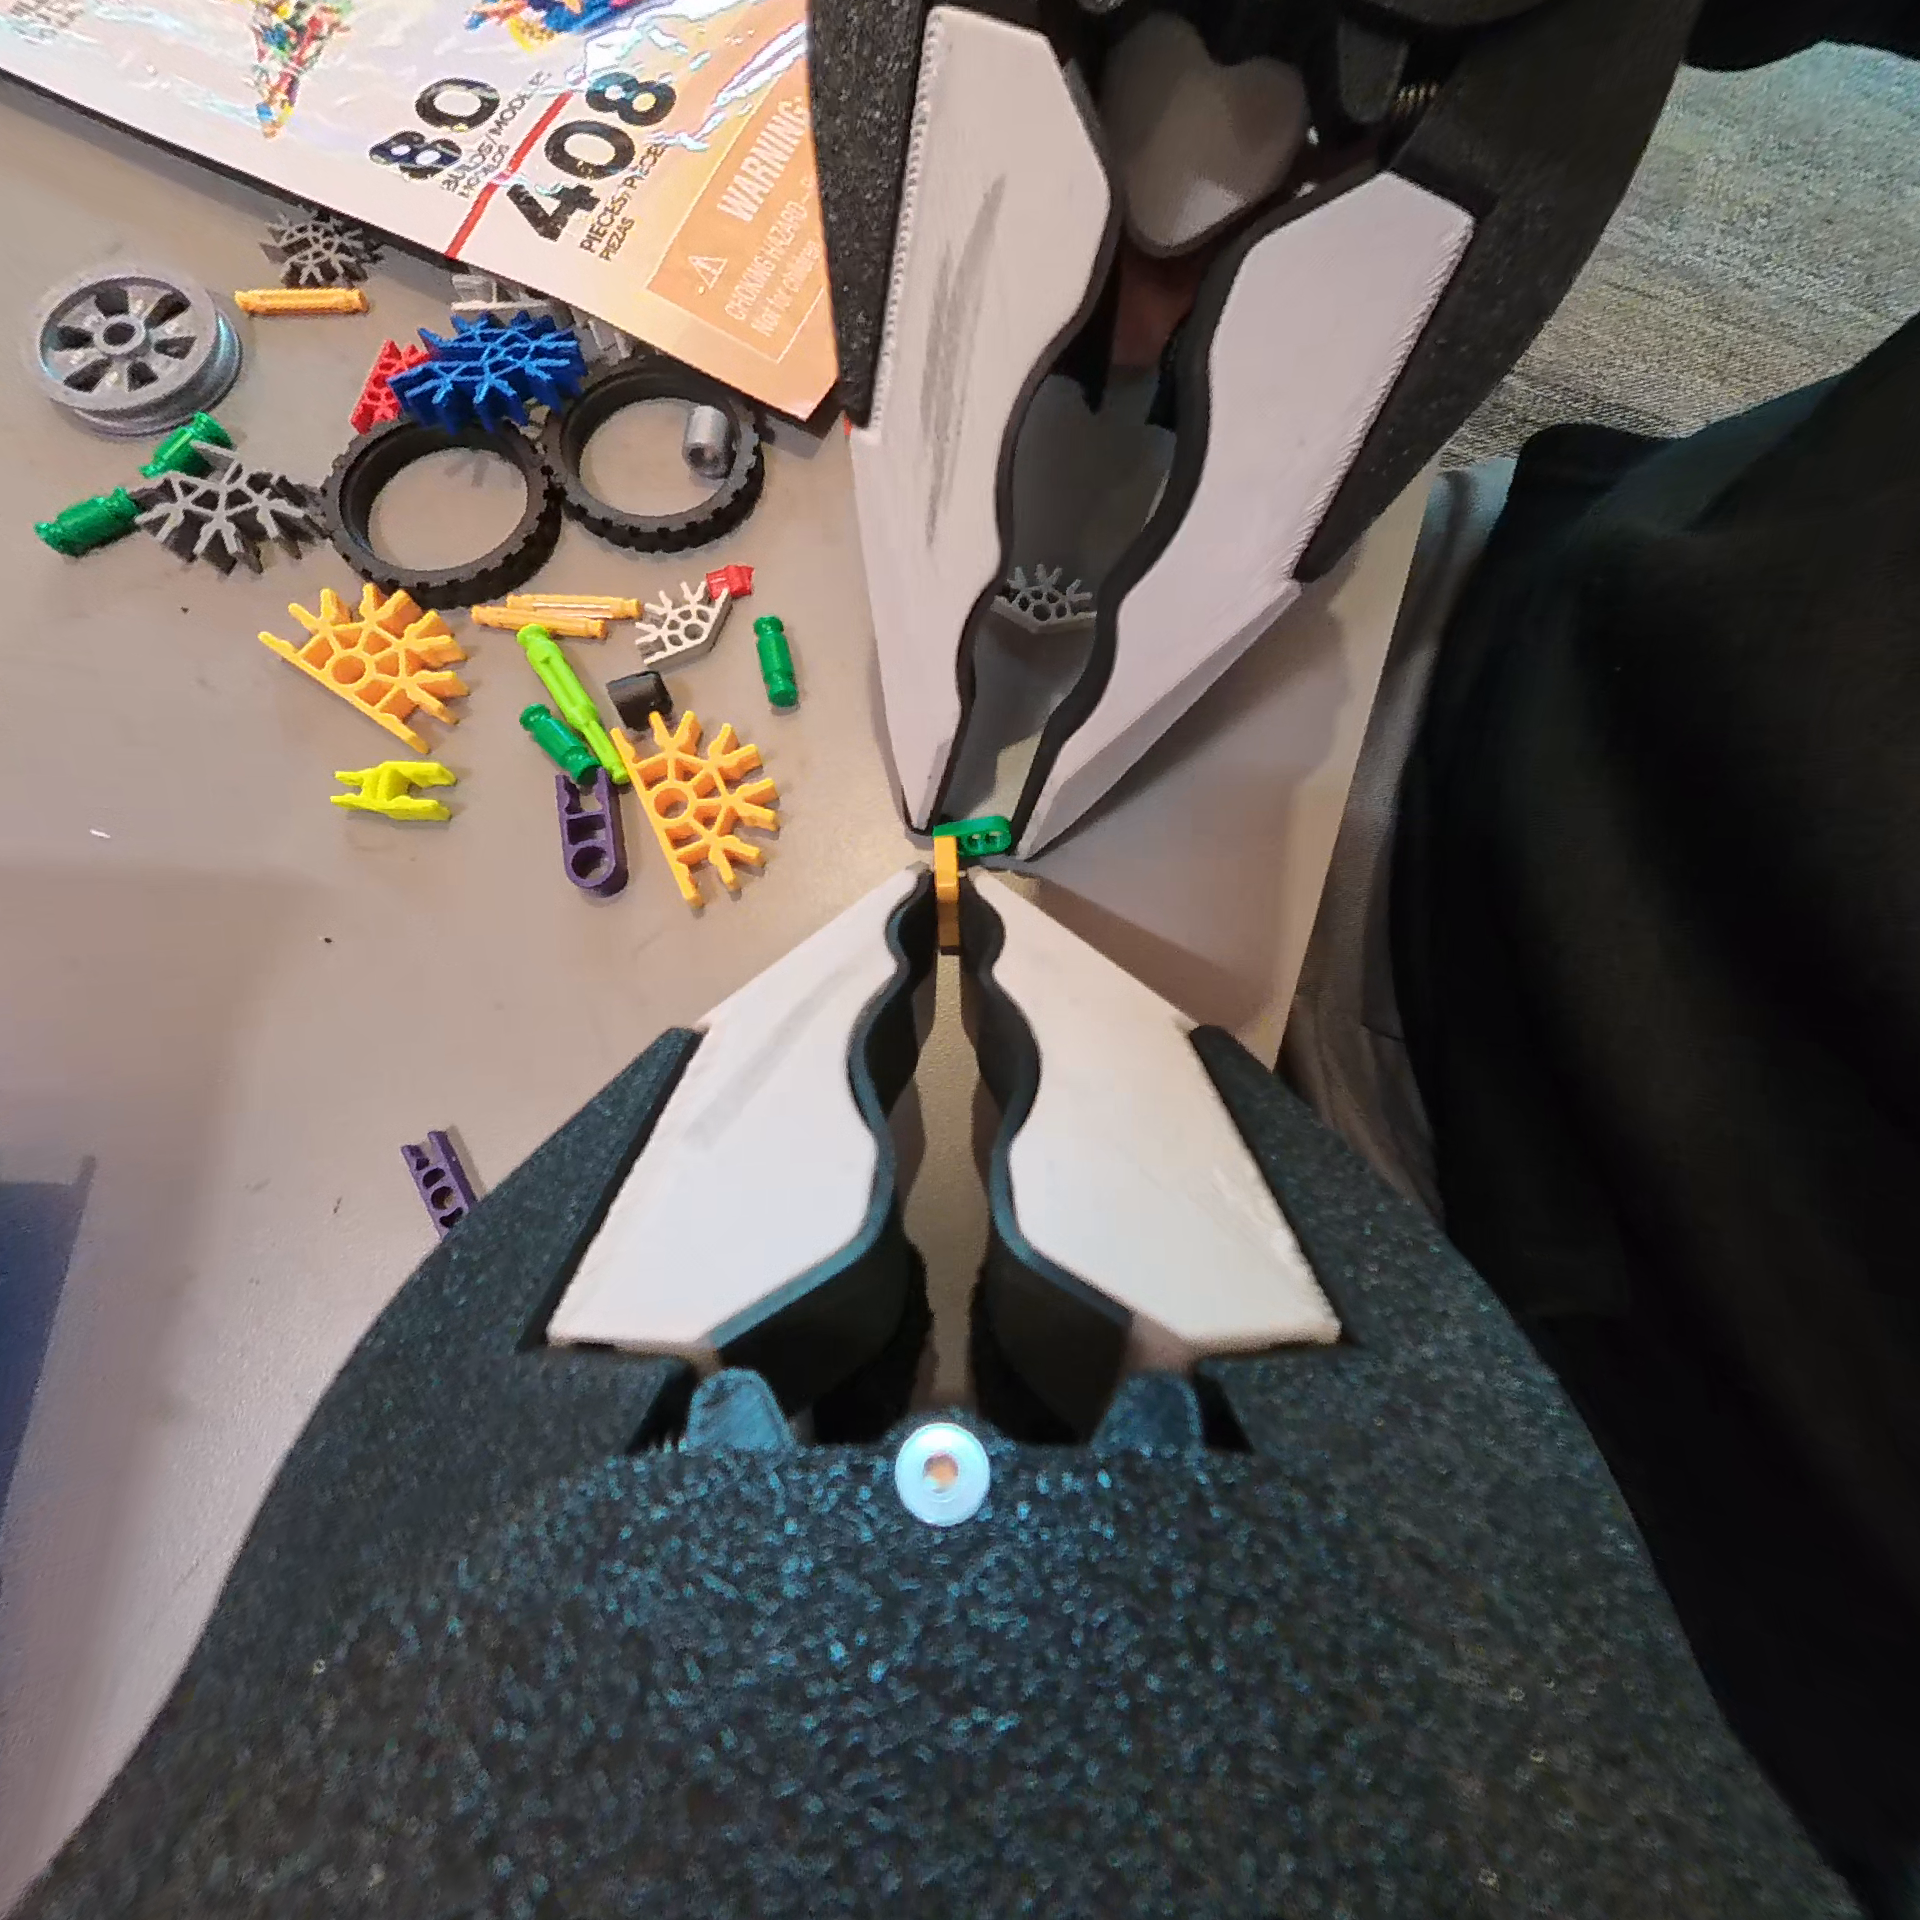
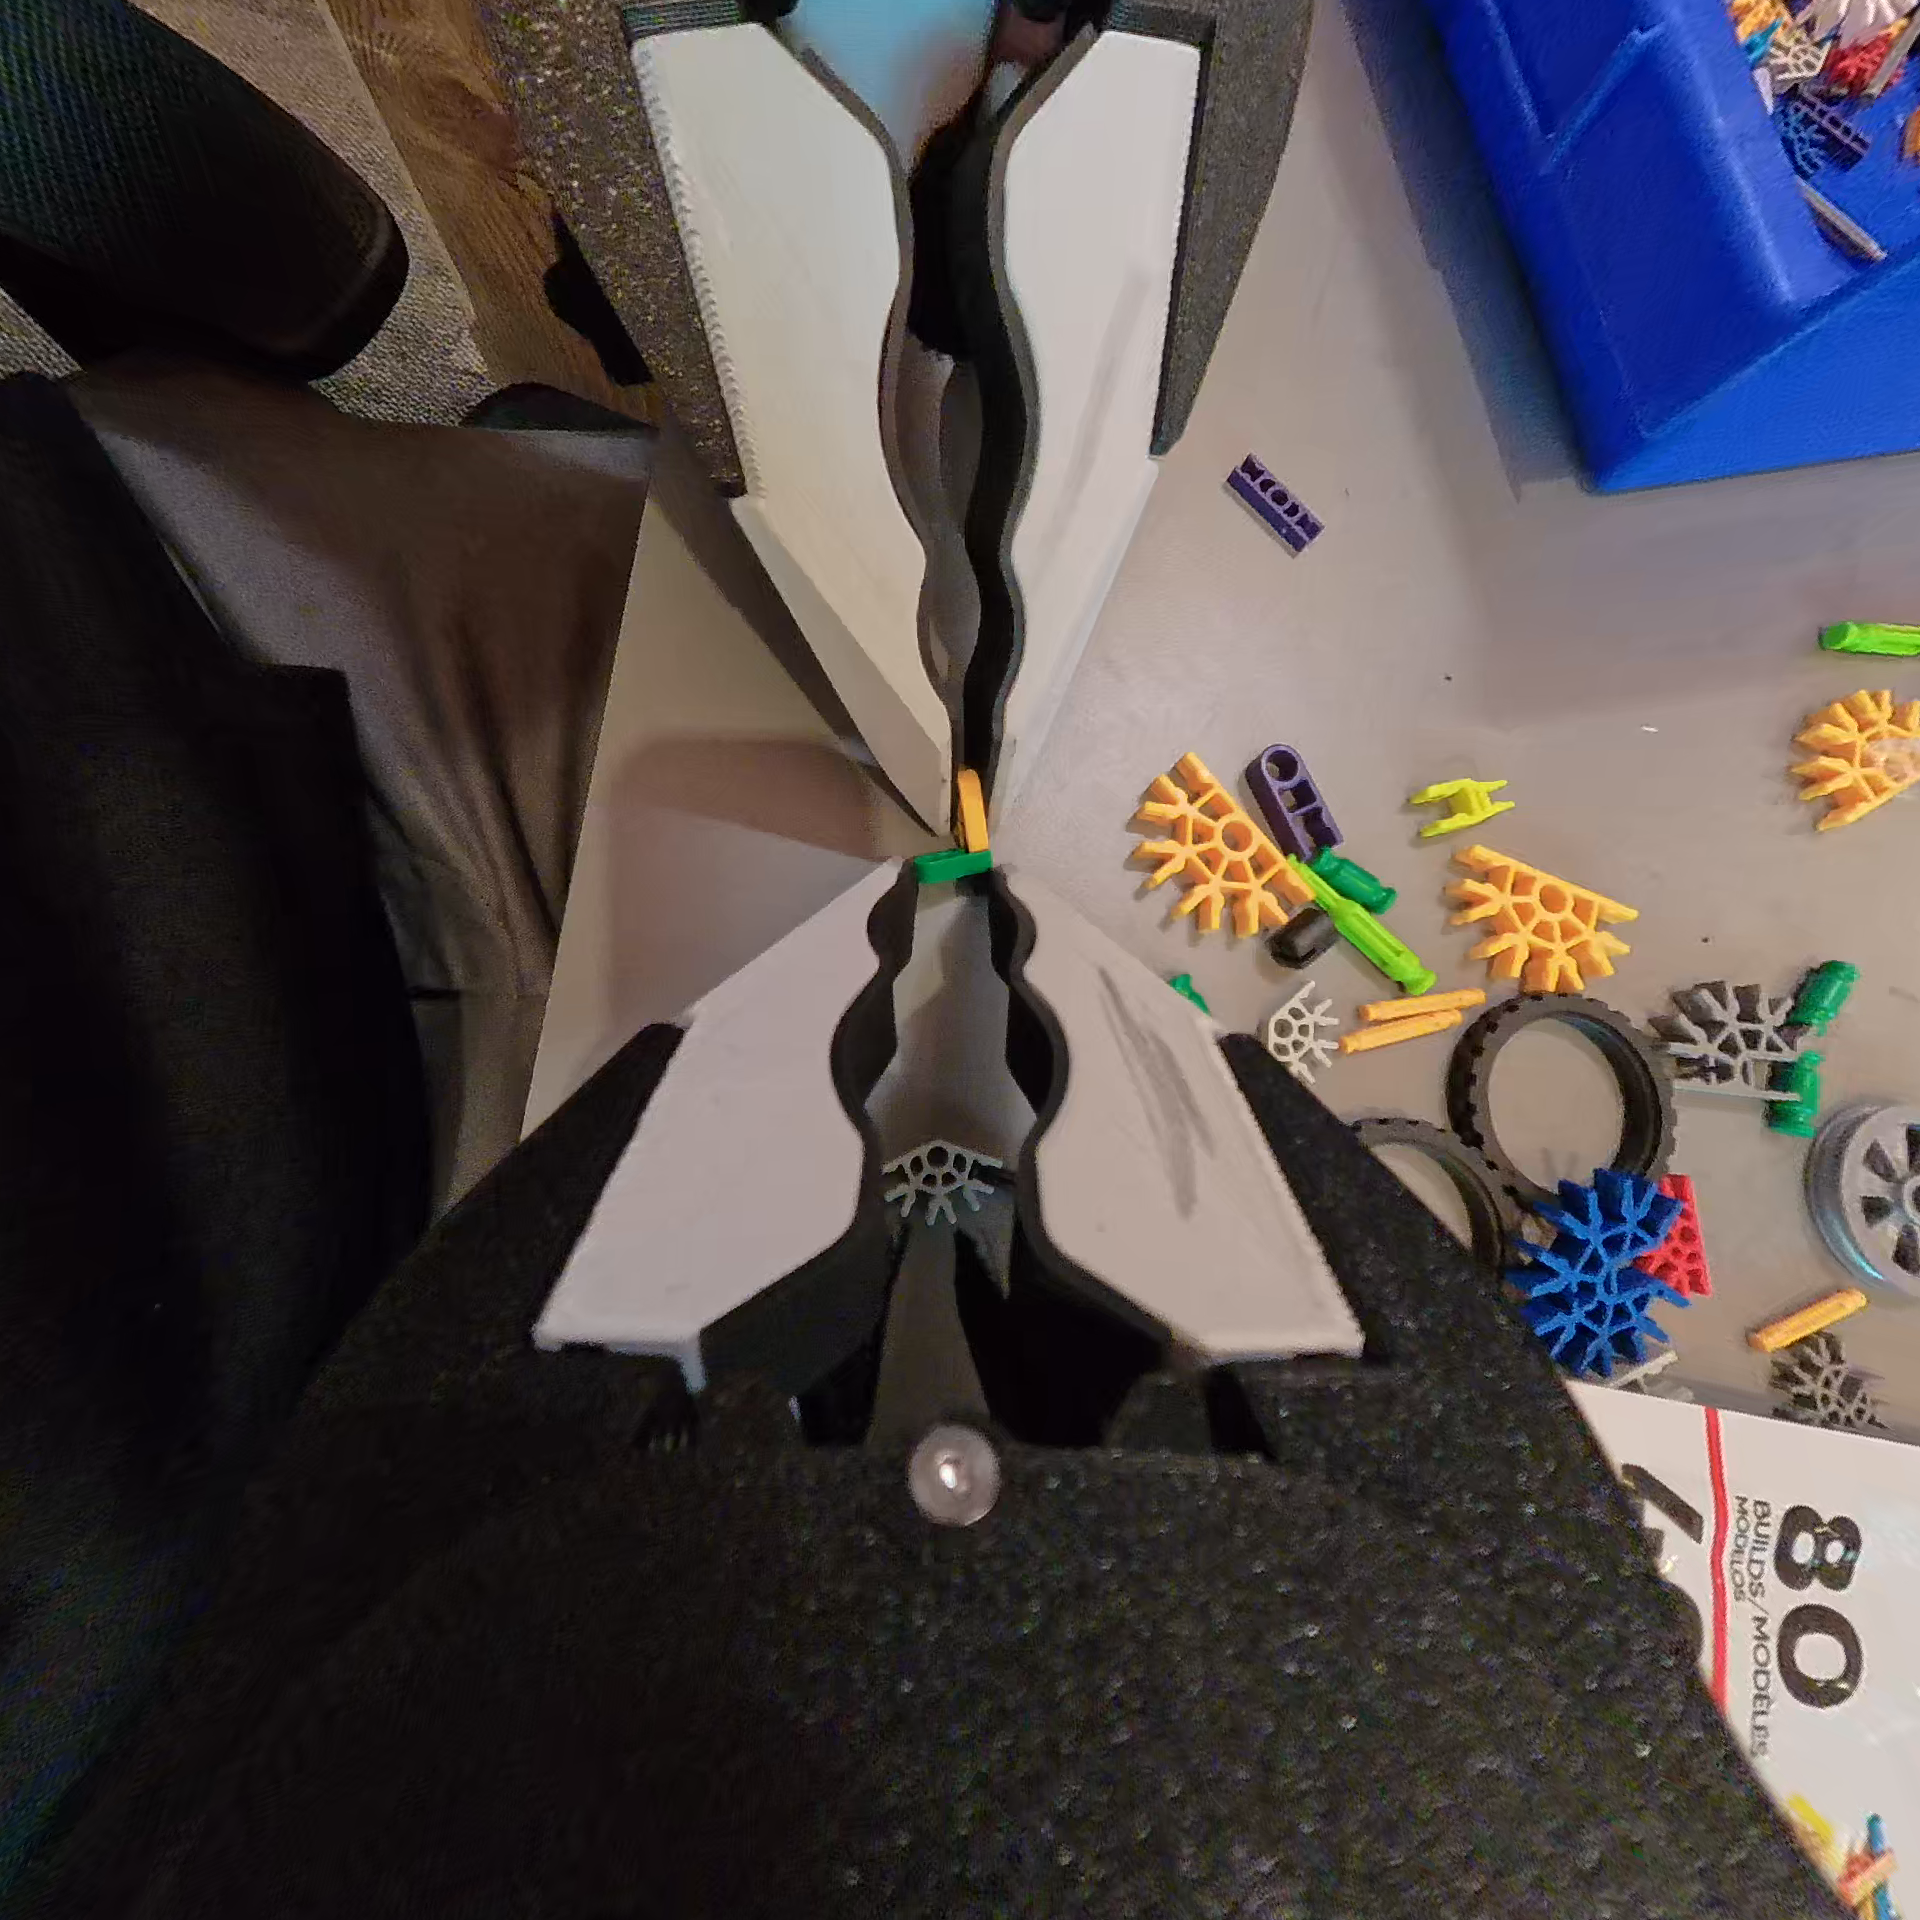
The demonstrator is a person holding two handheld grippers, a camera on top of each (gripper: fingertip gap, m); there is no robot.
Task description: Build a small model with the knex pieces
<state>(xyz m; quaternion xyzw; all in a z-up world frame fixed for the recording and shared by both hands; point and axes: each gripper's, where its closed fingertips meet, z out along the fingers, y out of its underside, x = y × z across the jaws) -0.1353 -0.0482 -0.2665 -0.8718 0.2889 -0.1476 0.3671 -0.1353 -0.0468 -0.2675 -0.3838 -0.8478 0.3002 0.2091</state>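
My left gripper [image 1: 948, 878] is shut on a small orange connector piece [image 1: 948, 909], gripped edge-on at its fingertips. My right gripper [image 1: 974, 826] reaches in from the top of the left wrist view, shut on a small green clip piece [image 1: 982, 834]. The two pieces touch tip to tip above the grey table near its edge. In the right wrist view the right gripper [image 2: 951, 881] holds the green piece [image 2: 938, 865], and the left gripper [image 2: 971, 795] comes down from the top with the orange piece [image 2: 971, 808].
Loose toy pieces lie on the table [image 1: 208, 987]: orange fan connectors [image 1: 701, 810], two black tyres [image 1: 442, 520], a blue snowflake connector [image 1: 499, 369], a grey wheel [image 1: 130, 348], green rods. A printed box [image 1: 644, 156] and a blue bin [image 2: 1662, 229] stand beyond. A person's dark clothing [image 1: 1662, 935] is beside the edge. From either gripper's tips it is about 20 centimetres to the grey wheel [image 1: 130, 348].
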